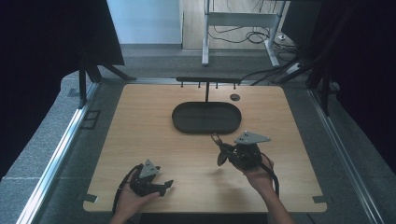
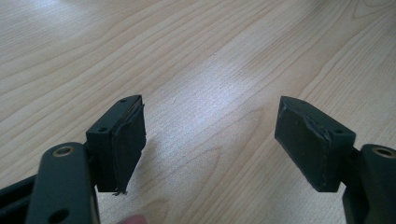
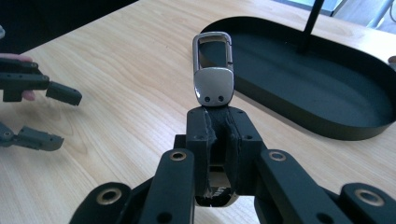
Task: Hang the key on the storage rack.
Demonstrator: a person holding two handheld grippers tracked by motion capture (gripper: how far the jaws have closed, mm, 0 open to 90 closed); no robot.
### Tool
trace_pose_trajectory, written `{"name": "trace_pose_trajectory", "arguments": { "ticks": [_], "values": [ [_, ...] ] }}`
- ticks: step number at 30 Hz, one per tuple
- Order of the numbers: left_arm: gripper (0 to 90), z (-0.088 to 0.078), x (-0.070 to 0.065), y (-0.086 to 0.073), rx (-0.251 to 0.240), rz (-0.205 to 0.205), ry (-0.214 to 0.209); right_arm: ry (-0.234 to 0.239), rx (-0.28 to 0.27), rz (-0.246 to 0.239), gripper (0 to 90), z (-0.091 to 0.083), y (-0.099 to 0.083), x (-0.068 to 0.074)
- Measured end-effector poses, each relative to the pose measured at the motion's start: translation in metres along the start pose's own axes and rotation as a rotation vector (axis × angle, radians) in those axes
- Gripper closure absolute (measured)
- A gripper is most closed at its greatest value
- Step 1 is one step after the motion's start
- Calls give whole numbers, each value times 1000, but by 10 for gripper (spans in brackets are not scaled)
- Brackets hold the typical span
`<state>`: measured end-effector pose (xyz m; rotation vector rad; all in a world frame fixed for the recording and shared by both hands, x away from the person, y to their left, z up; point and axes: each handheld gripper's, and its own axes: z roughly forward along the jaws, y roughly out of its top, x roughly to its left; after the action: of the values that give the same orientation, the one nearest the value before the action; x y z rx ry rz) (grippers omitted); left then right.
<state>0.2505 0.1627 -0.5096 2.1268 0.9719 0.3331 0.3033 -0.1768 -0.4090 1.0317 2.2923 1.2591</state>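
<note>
— What is the right gripper (image 3: 219, 122) doing?

— Its jaws are clenched on a metal clip (image 3: 213, 70). The silver clasp sticks up past the pads, its loop toward the tray (image 3: 355, 93). In the high view that gripper (image 1: 217, 148) hovers just on the near side of the tray (image 1: 180, 122), clip (image 1: 216, 139) pointing at it.

— And the left gripper (image 2: 210, 140)?

— Released: jaws wide apart, bare wood between them. It sits low over the table (image 1: 140, 121), well nearer the person than the tray and off to its left (image 1: 164, 185).

— Any writing?

— None I can read on the clip, grippers or tray.

— The setting?

— A pale wood-grain table. The oval black tray lies toward its far side, a thin post (image 1: 207, 91) rising from it to a bar with pegs (image 1: 208, 80). Just right of the tray's far end is a small round grommet (image 1: 235, 97). Beyond the table are grey carpet, cables and a white desk frame (image 1: 240, 19).
</note>
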Motion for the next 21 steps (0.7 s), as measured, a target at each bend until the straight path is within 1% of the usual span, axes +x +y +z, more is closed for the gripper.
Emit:
{"name": "trace_pose_trajectory", "arguments": {
  "ticks": [16,21],
  "values": [
    [254,1,0,0,1,-1,-1,-32,-40,12,809,-9,9,-8],
    [254,1,0,0,1,0,-1,-39,-45,17,809,-7,11,-10]
  ]
}}
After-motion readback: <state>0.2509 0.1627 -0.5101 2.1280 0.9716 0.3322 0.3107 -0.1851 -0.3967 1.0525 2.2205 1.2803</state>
